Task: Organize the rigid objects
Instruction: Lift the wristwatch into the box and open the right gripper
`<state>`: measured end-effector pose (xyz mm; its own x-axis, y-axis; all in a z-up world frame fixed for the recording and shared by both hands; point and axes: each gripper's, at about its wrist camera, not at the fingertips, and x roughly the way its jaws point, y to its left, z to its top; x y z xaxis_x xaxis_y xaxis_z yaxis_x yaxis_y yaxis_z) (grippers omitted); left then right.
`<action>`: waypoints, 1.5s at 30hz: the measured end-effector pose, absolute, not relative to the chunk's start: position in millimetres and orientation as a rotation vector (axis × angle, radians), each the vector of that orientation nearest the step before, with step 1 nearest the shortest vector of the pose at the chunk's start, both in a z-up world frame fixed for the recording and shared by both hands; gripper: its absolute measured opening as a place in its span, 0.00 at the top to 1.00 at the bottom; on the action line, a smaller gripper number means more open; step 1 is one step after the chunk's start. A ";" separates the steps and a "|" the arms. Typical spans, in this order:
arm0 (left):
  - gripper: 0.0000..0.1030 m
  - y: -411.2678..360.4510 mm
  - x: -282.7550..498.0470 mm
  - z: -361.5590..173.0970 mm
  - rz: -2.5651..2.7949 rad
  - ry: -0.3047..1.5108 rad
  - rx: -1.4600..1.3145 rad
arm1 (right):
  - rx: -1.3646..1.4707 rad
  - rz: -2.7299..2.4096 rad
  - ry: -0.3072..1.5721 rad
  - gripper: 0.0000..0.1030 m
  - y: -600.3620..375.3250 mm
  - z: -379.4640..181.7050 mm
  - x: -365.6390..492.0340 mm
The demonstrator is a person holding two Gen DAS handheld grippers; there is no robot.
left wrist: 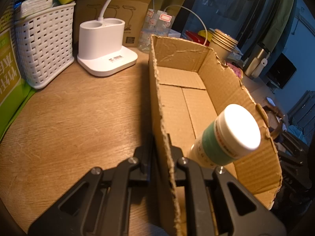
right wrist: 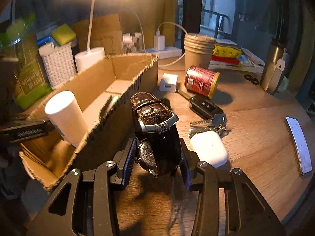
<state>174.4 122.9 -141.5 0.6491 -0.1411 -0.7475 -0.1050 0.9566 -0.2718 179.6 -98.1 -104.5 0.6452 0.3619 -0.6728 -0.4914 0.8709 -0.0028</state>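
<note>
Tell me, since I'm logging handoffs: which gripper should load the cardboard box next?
Right: the right gripper already grips the wristwatch beside the cardboard box; the left gripper clamps the box's wall.

Large Chinese characters stand on the green package (left wrist: pixel 8 72) at far left; I cannot read them.

One cardboard box (right wrist: pixel 94 90); one white-capped bottle (left wrist: pixel 226 137); one wristwatch (right wrist: pixel 157 129); one red tin can (right wrist: pixel 201 81); one car key fob (right wrist: pixel 204 106); one bunch of keys (right wrist: pixel 208 124); one white earbud case (right wrist: pixel 208 152); one white cube charger (right wrist: pixel 168 82); one phone (right wrist: pixel 299 145); one woven white basket (left wrist: pixel 43 45); one stack of paper cups (right wrist: pixel 198 54); two grippers, the left gripper (left wrist: pixel 159 157) and the right gripper (right wrist: pixel 157 165)
</note>
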 end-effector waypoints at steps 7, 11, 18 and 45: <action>0.89 122.8 174.4 -141.5 -0.021 0.868 -0.305 | -0.162 0.512 0.637 0.73 -103.4 -83.3 168.8; 0.89 122.8 174.4 -141.6 -0.021 0.868 -0.305 | -0.178 0.511 0.635 0.81 -100.9 -82.2 167.4; 0.89 123.1 174.5 -141.6 -0.021 0.868 -0.305 | -0.176 0.499 0.655 0.58 -102.5 -85.9 168.8; 0.89 123.3 174.6 -141.6 -0.022 0.868 -0.305 | -0.195 0.542 0.550 0.80 -79.6 -42.6 152.4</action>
